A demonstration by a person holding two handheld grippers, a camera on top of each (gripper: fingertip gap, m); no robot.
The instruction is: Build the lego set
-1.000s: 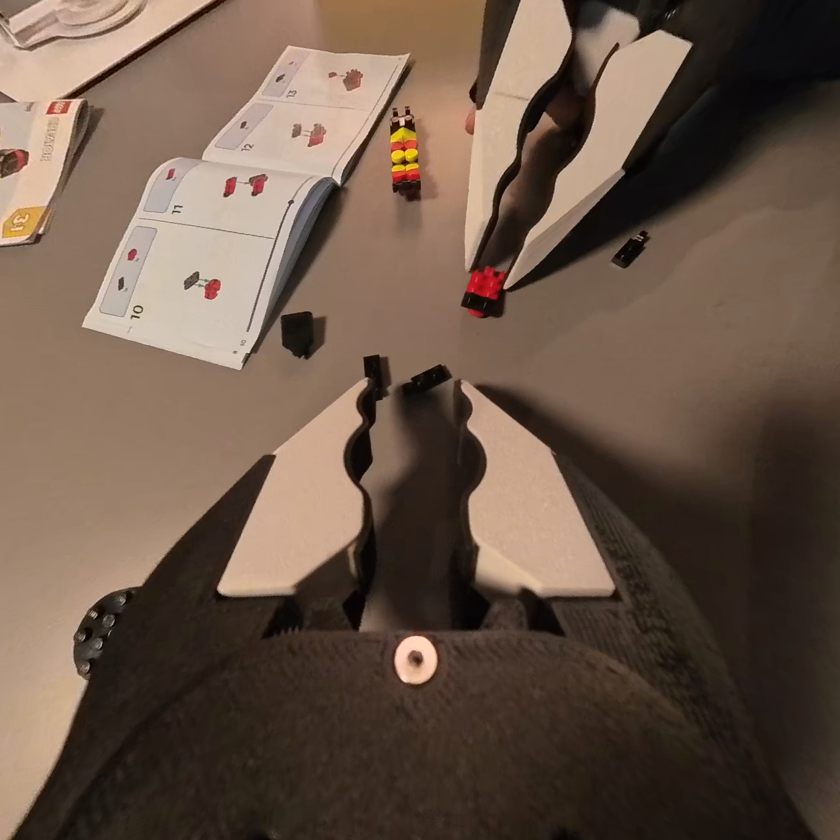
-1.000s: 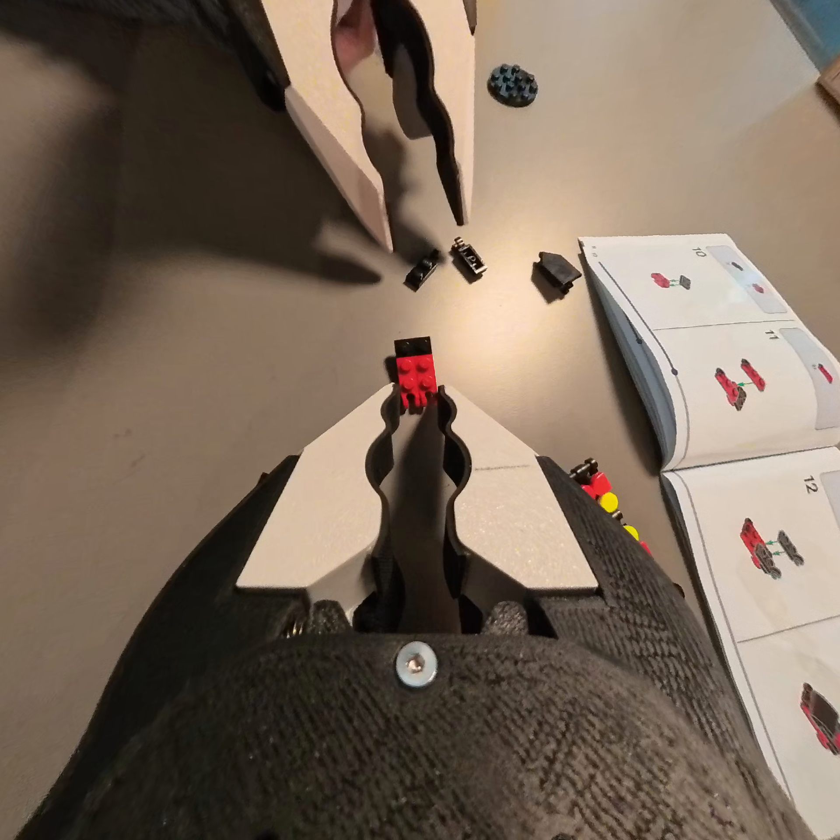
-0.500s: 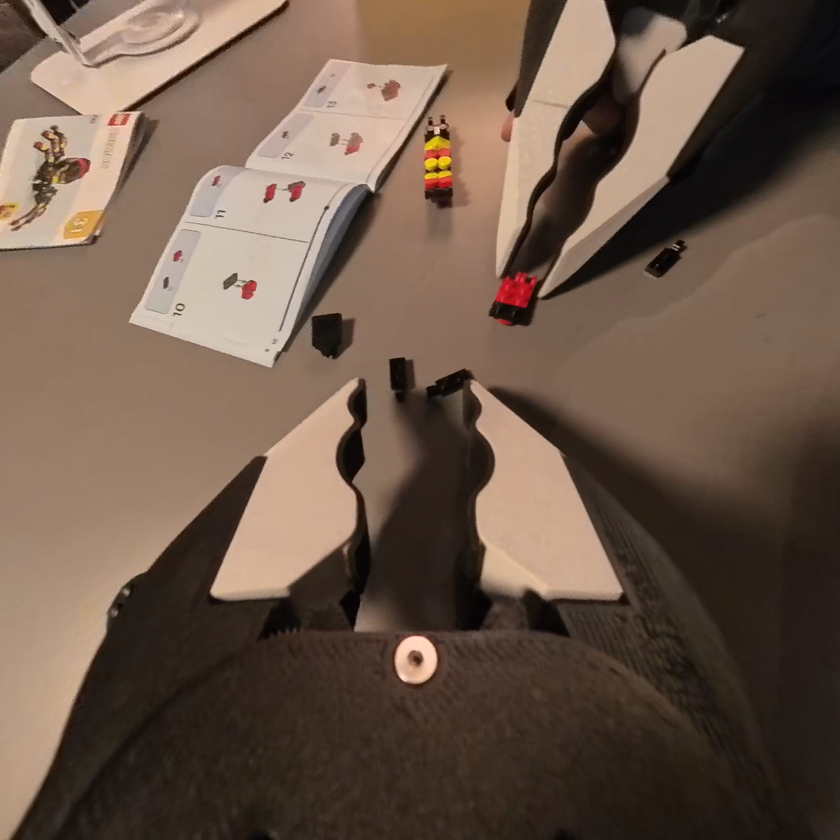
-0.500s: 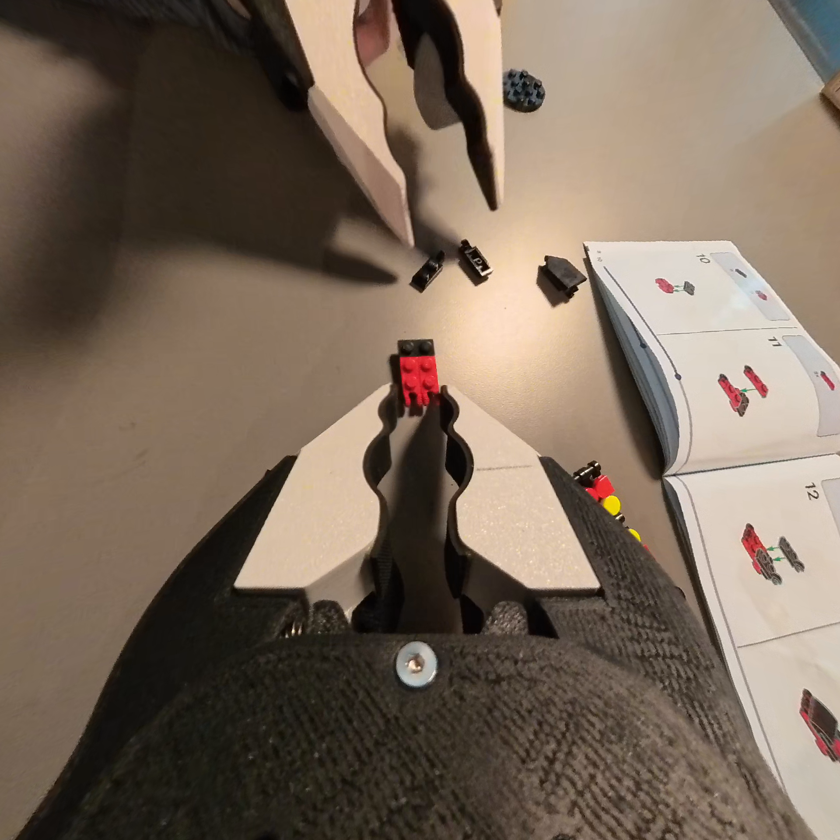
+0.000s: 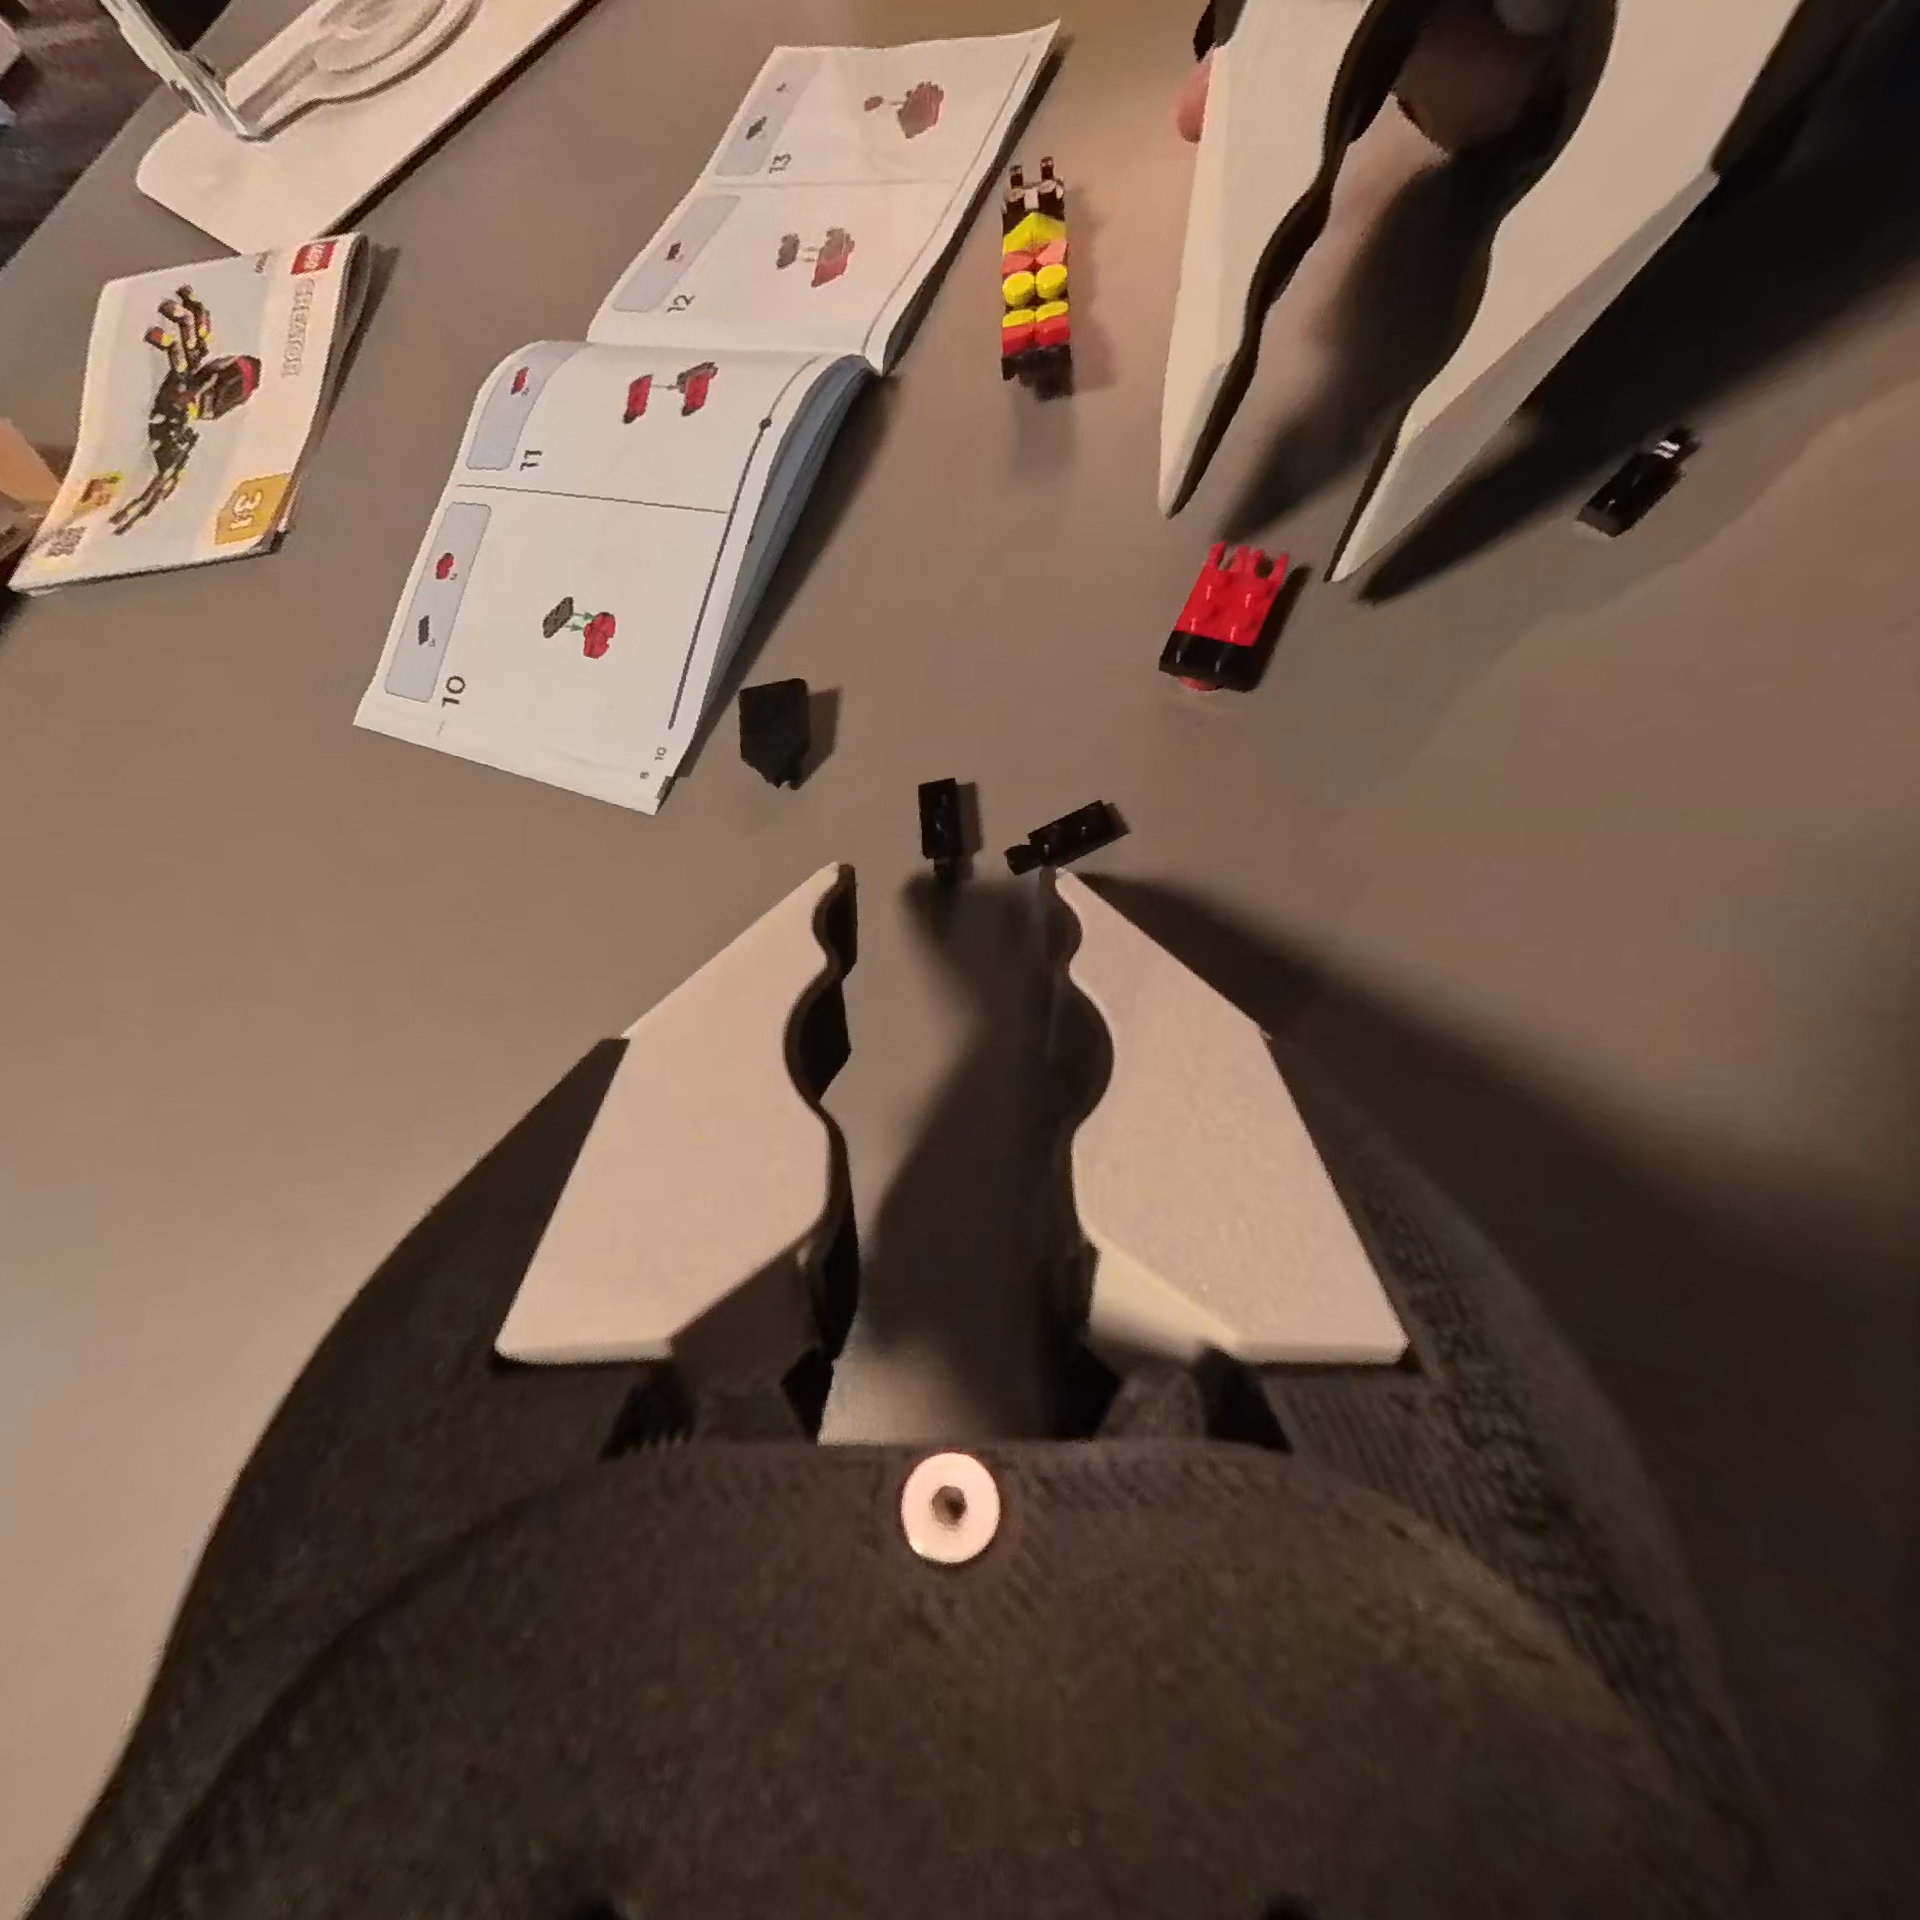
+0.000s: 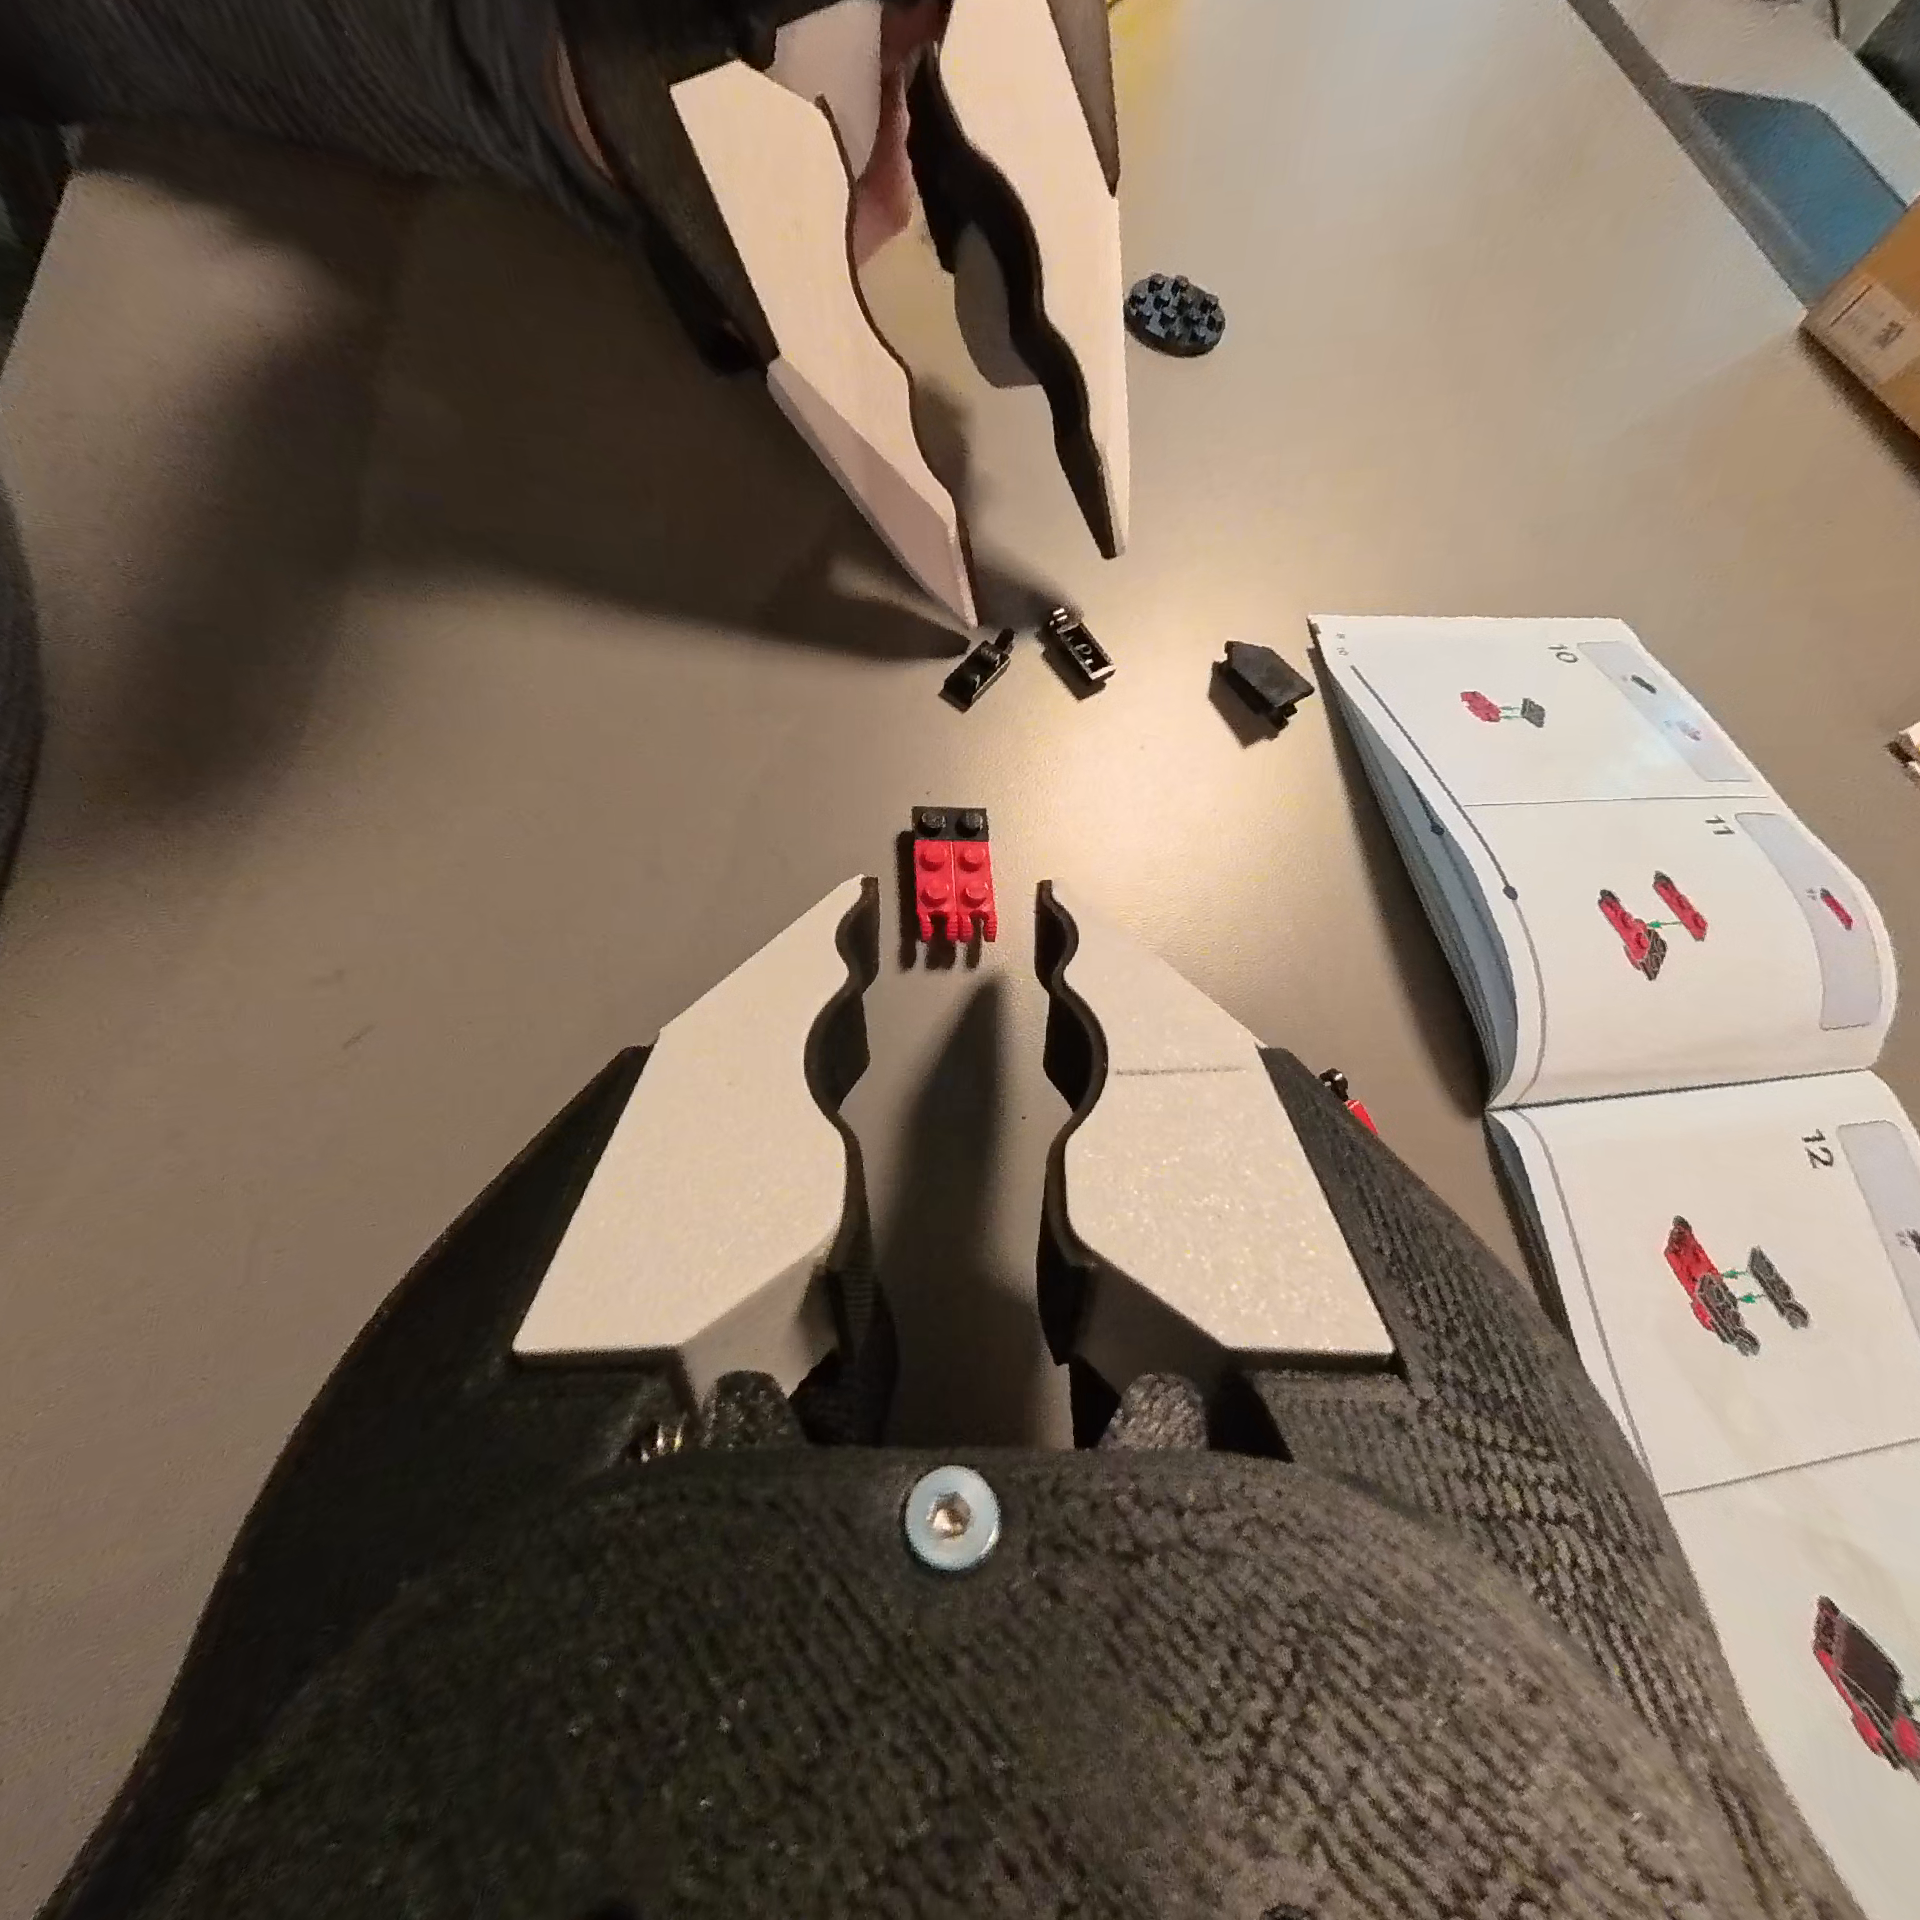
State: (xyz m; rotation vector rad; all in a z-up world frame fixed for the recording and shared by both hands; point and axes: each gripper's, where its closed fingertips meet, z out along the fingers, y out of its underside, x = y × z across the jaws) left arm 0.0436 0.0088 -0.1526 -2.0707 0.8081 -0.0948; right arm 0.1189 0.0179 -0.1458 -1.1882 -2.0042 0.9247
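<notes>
Right wrist view: your right gripper (image 6: 951,894) is released, its tips on either side of the red-and-black brick piece (image 6: 952,883) lying on the table (image 6: 416,831). Farther off, your left gripper (image 6: 1039,582) hangs spread above two small black clips (image 6: 1029,665); the open booklet (image 6: 1662,935) lies right.

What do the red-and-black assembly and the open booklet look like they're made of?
Red-and-black assembly: hard moulded plastic by the look, glossy, with crisp round studs and sharp edges. Open instruction booklet: thin printed paper, fairly matte; its pages curve and lift at the fold.
</notes>
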